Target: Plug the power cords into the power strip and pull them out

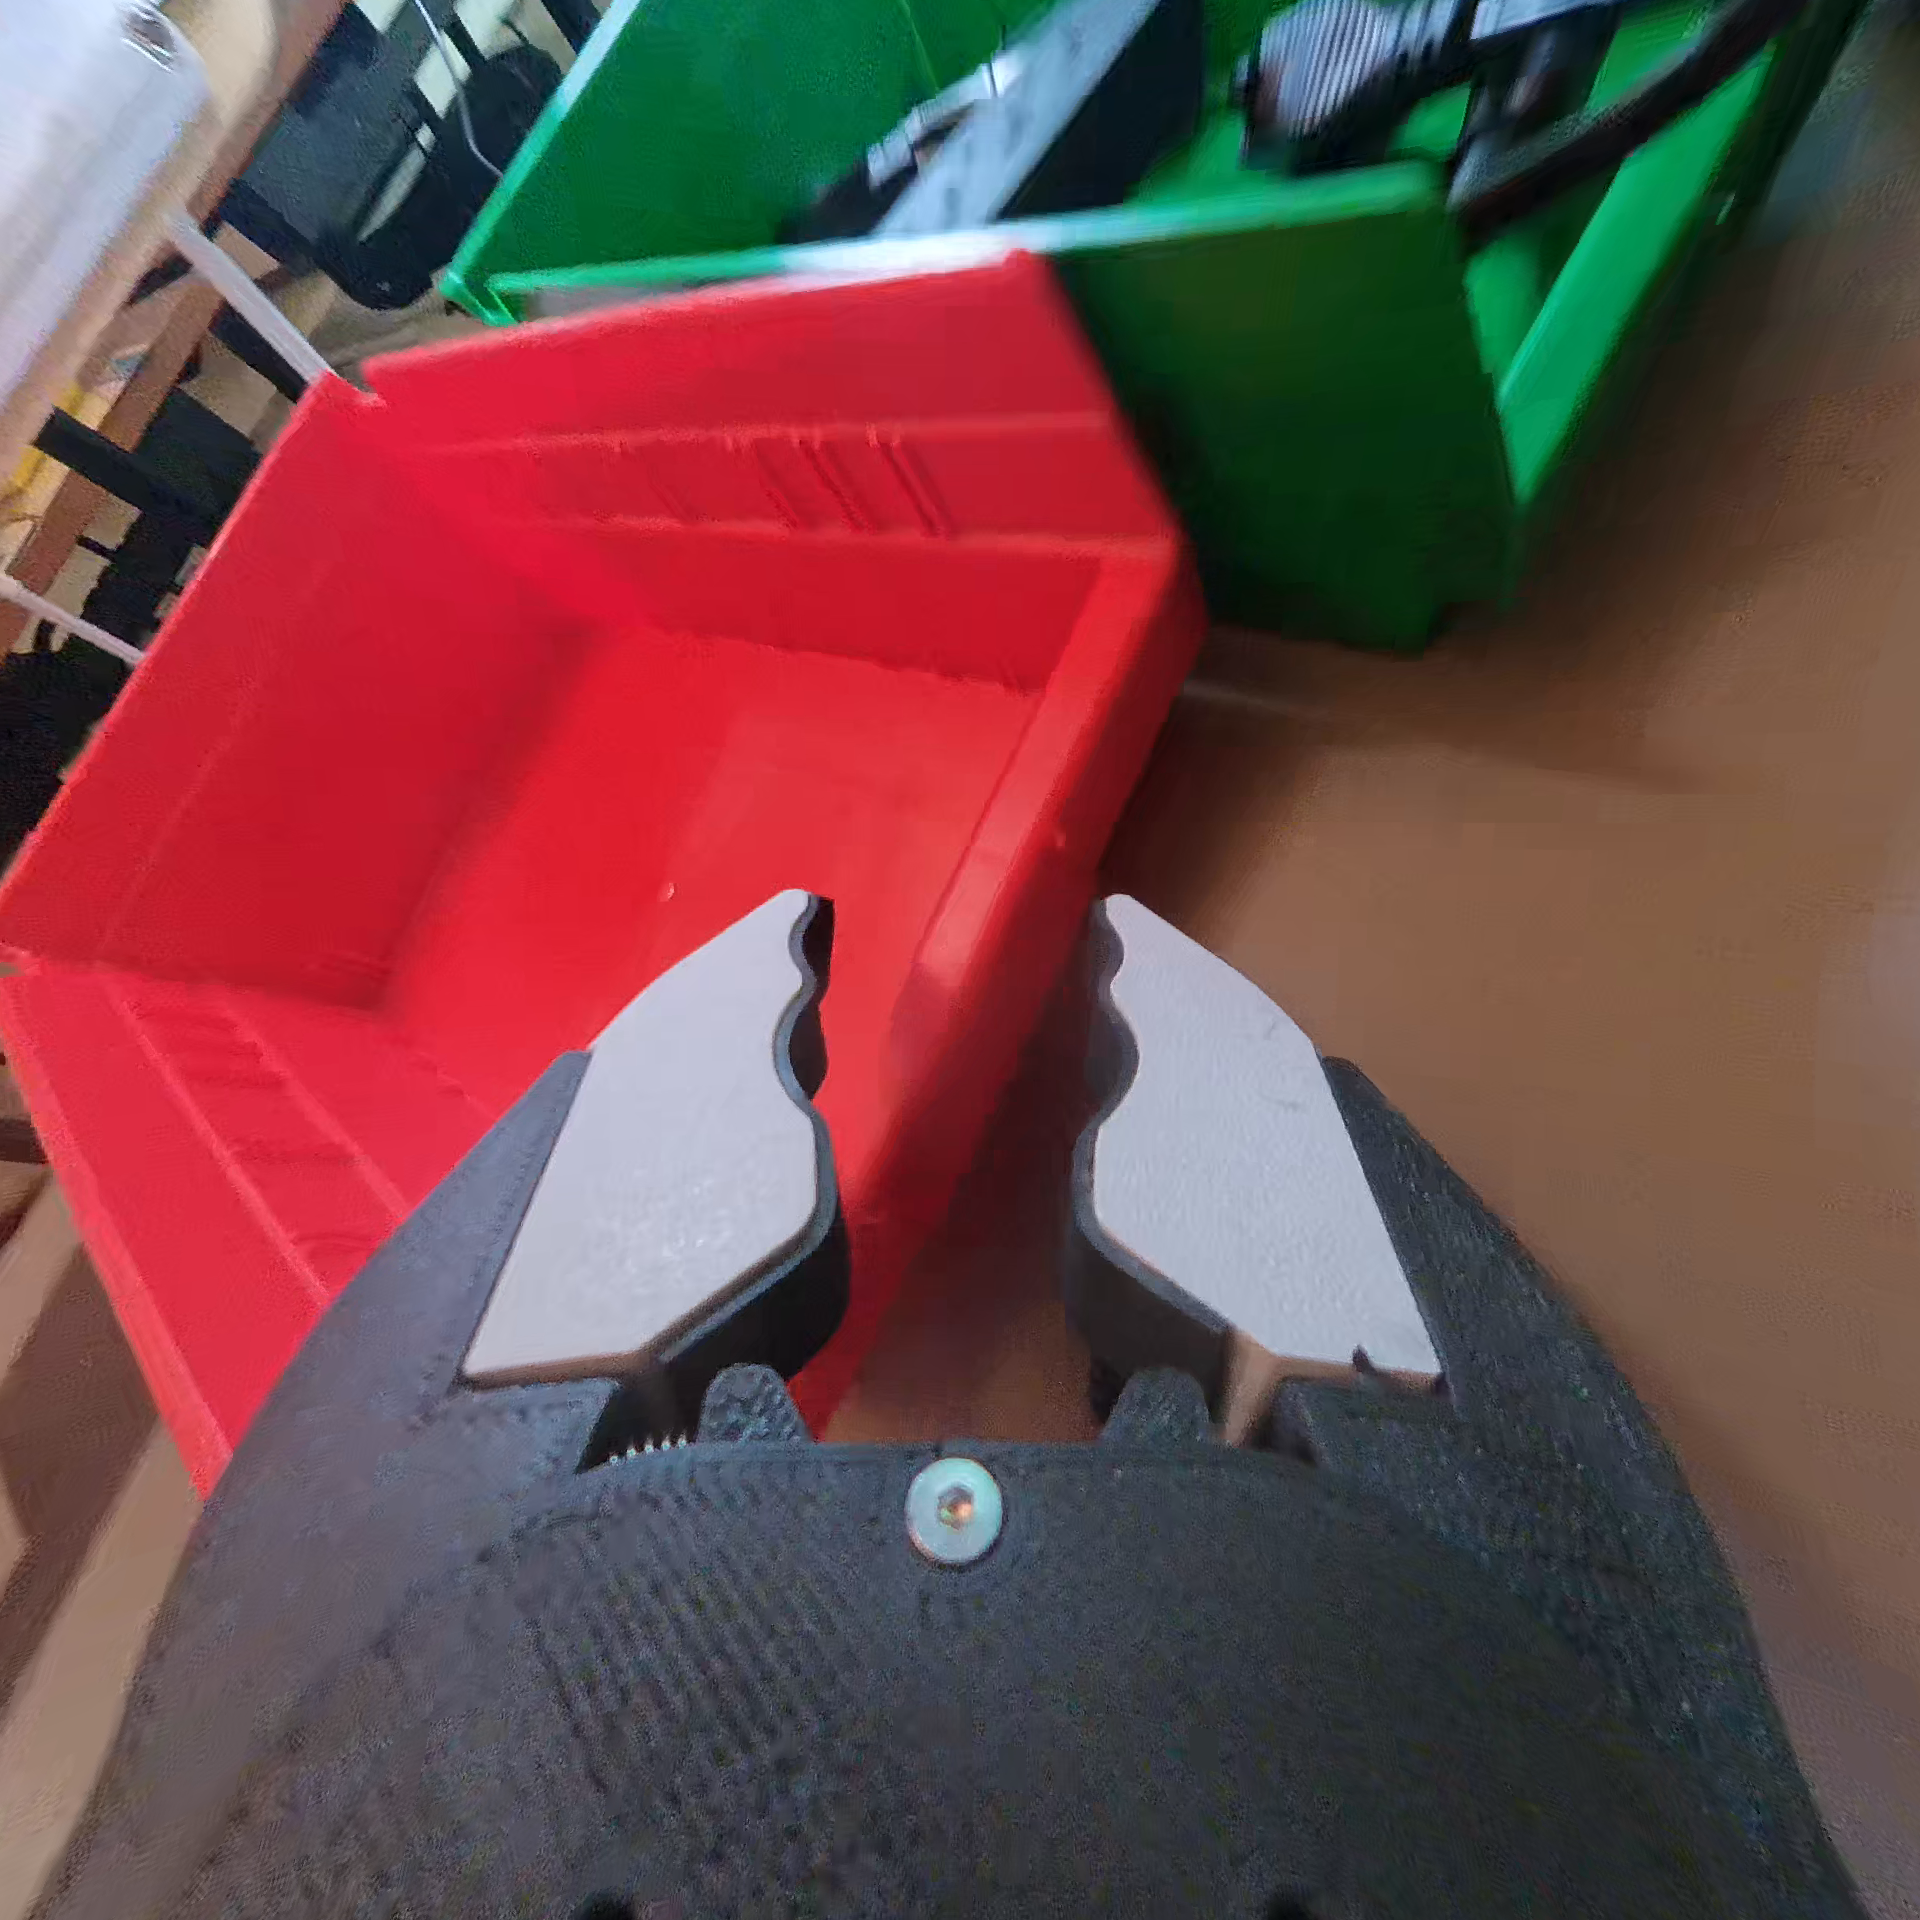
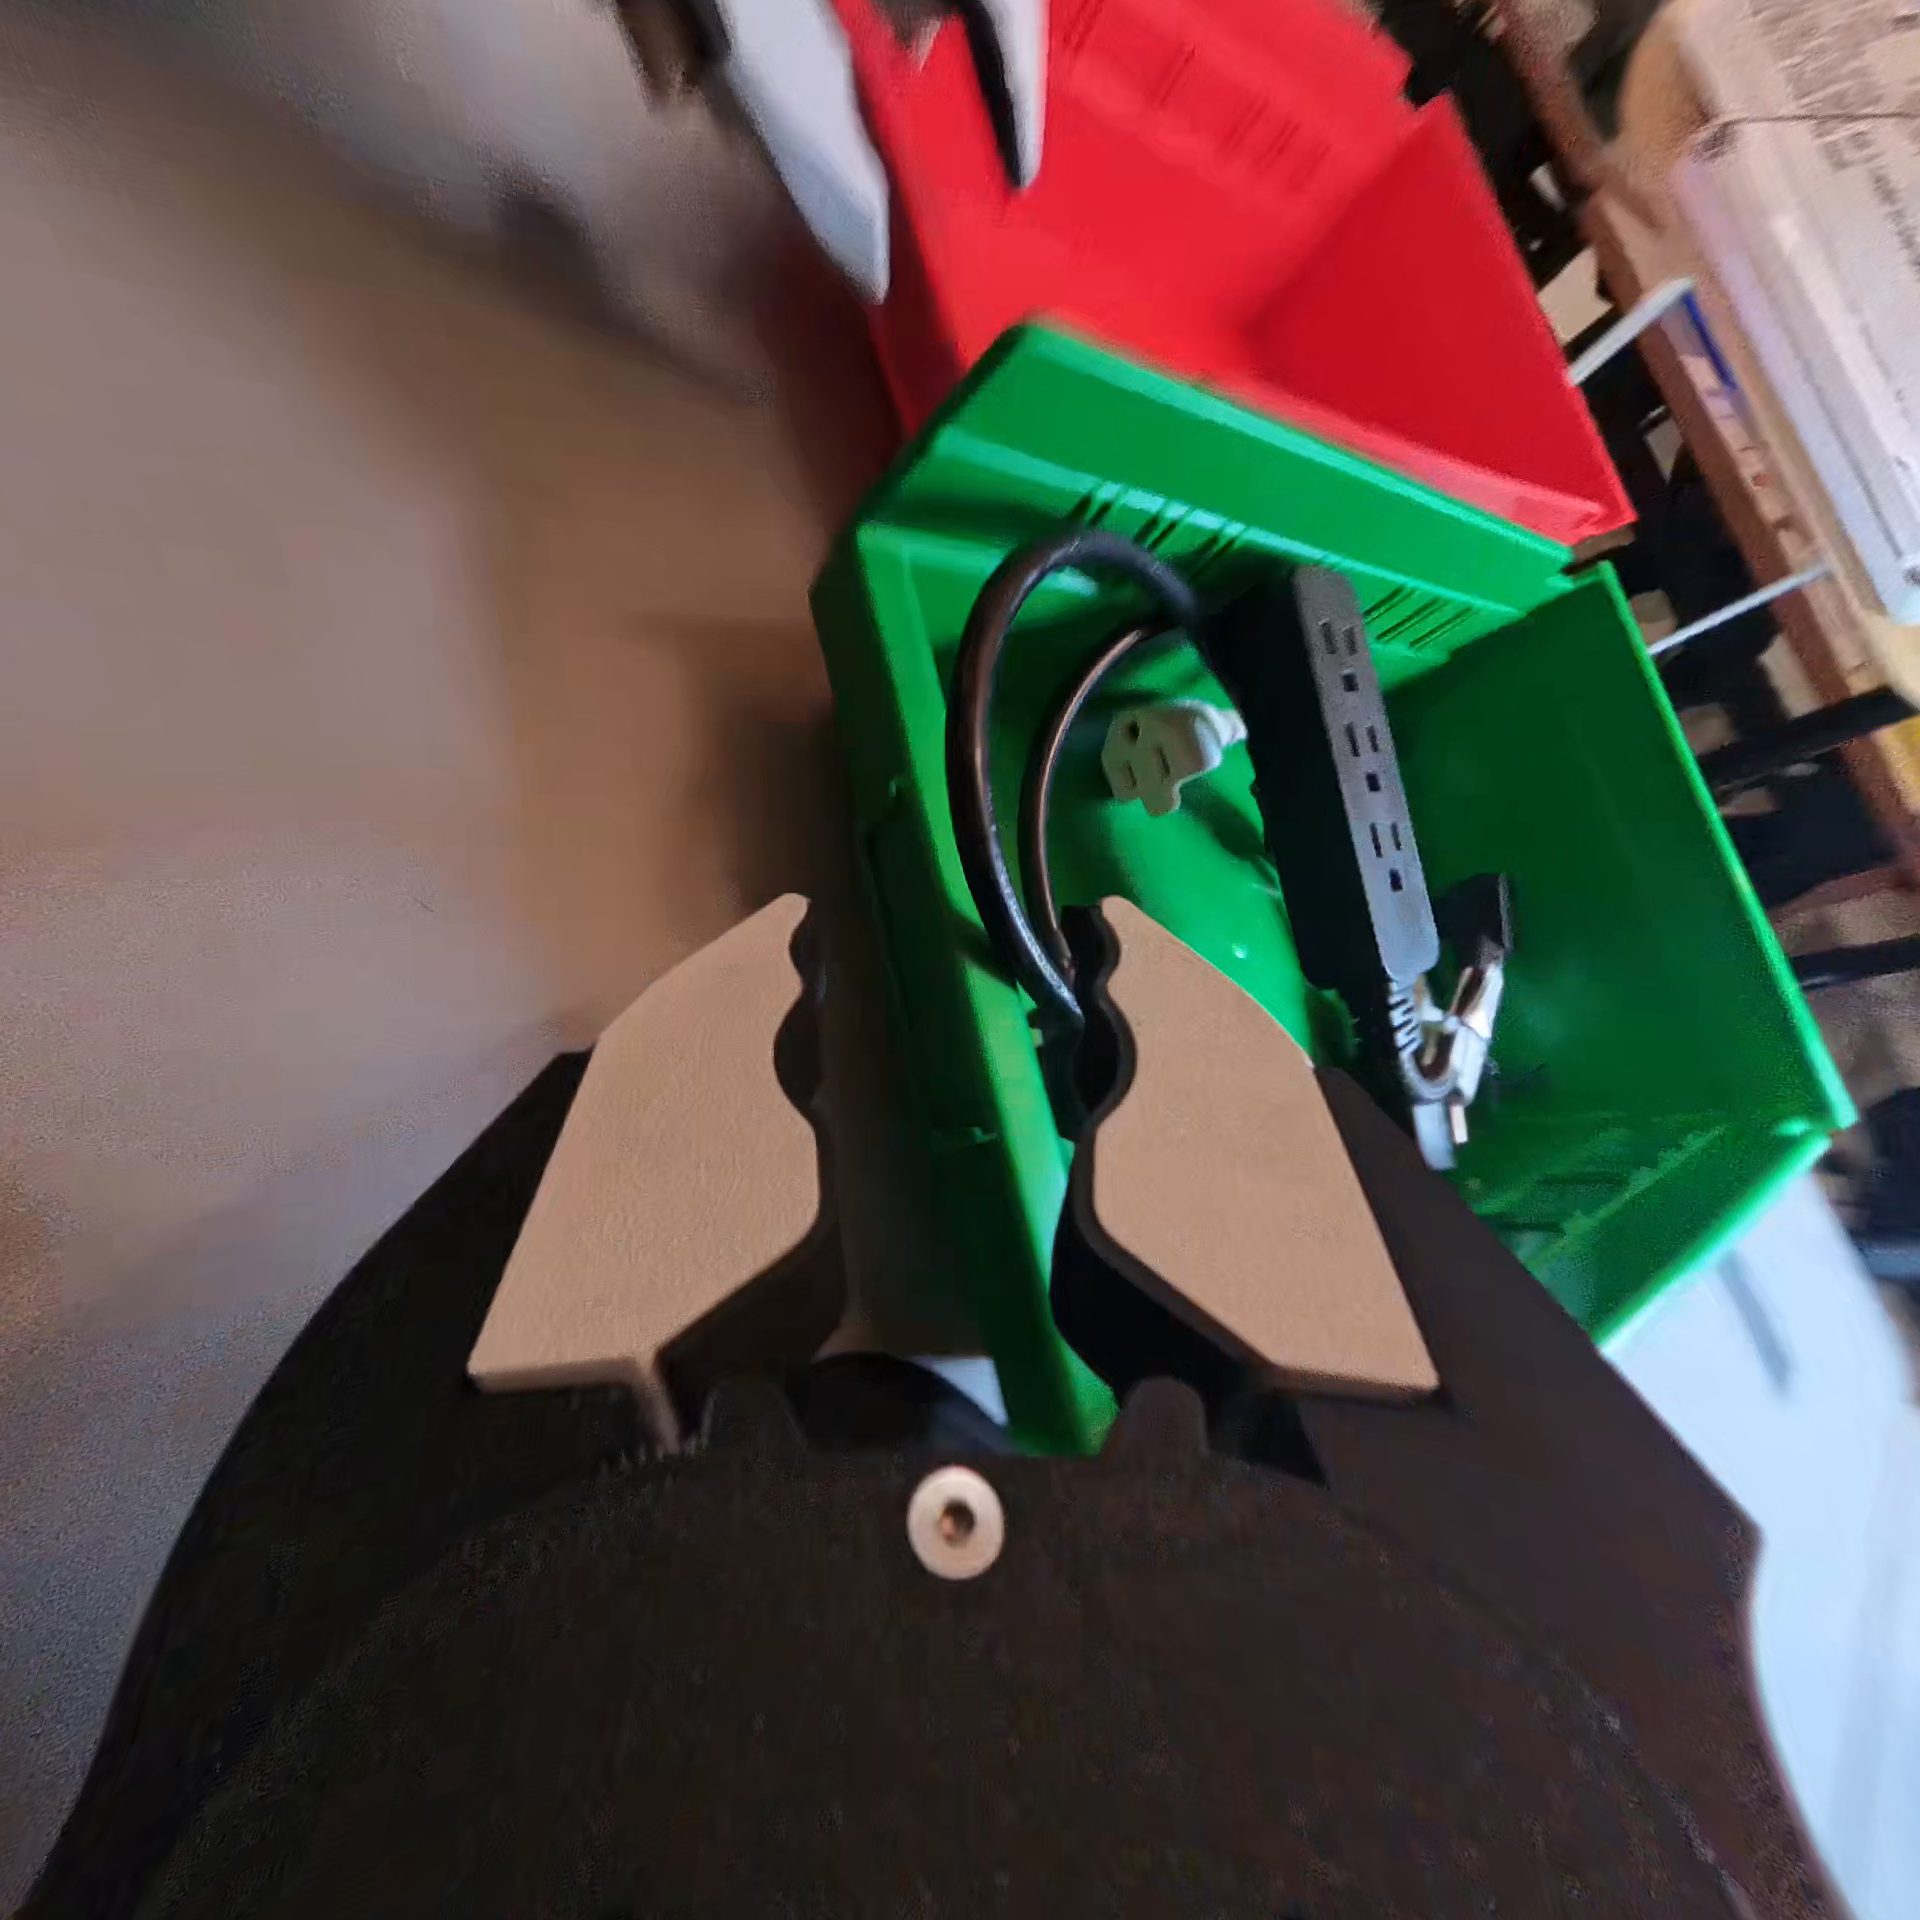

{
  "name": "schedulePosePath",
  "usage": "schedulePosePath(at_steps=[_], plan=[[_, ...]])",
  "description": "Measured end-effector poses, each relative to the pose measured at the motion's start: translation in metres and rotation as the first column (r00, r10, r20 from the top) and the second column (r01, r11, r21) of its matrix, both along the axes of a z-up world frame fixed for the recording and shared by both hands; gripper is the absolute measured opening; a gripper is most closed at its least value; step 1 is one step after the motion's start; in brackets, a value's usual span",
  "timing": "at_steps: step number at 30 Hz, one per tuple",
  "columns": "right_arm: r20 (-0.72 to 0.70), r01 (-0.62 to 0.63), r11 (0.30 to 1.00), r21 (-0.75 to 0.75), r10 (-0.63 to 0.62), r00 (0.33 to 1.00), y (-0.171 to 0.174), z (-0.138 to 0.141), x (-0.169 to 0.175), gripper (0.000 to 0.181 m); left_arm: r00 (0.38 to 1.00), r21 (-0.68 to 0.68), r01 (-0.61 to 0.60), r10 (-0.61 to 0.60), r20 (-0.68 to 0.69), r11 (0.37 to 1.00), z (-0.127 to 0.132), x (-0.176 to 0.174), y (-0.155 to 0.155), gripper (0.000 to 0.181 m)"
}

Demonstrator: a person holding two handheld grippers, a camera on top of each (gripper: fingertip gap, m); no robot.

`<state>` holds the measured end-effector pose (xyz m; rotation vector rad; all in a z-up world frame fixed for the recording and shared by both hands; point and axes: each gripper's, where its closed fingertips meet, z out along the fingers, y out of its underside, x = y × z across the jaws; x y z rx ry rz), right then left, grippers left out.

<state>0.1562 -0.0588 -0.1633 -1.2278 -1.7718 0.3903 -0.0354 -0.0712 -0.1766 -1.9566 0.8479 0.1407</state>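
Note:
In the right wrist view a green bin (image 2: 1195,457) holds a black power strip (image 2: 1351,769), looped black cords (image 2: 977,727), a white connector (image 2: 1153,753) and a plug with metal prongs (image 2: 1470,997). My right gripper (image 2: 954,914) is open, its fingers either side of the bin's near wall, with a black cord beside the right finger. My left gripper (image 1: 956,914) is open and empty over the right wall of a red bin (image 1: 312,675). It also shows blurred at the top of the right wrist view (image 2: 842,156). The strip (image 1: 997,135) appears blurred in the left wrist view.
The empty red bin (image 2: 1403,312) stands against the green bin (image 1: 1299,416) on a brown table (image 1: 1558,935). Dark chair frames and boxes (image 2: 1818,260) lie beyond the bins. A white object (image 2: 1818,1455) sits beside the green bin. The grippers' ends are close to 20 cm from one another.

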Motion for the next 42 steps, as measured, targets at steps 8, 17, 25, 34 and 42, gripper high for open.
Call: schedulePosePath(at_steps=[8,17,25,34,42], plan=[[-0.343,0.296,0.895,-0.333,-0.407,0.847,0.044,0.046,0.068,0.052,0.873,-0.009,-0.004,0.008,0.488,1.0,0.026,0.064,-0.038,0.045],[-0.185,0.352,0.718,-0.6,-0.553,0.812,0.085,0.004,0.051,0.063,0.744,-0.03,-0.207,0.177,0.644,0.978,0.016,0.106,0.019,0.045],[-0.184,0.417,0.716,-0.56,-0.598,0.78,0.109,-0.001,0.062,0.032,0.732,-0.012,-0.299,0.237,0.639,0.954,0.016,0.108,0.042,0.027],[-0.271,0.418,0.74,-0.527,-0.612,0.743,0.096,0.021,0.08,0.027,0.796,0.11,-0.315,0.2,0.571,0.943,0.044,0.119,0.037,0.019],[-0.384,0.398,0.782,-0.48,-0.595,0.706,0.075,0.062,0.095,0.027,0.789,0.229,-0.325,0.13,0.6,0.918,0.089,0.131,0.021,0.016]])
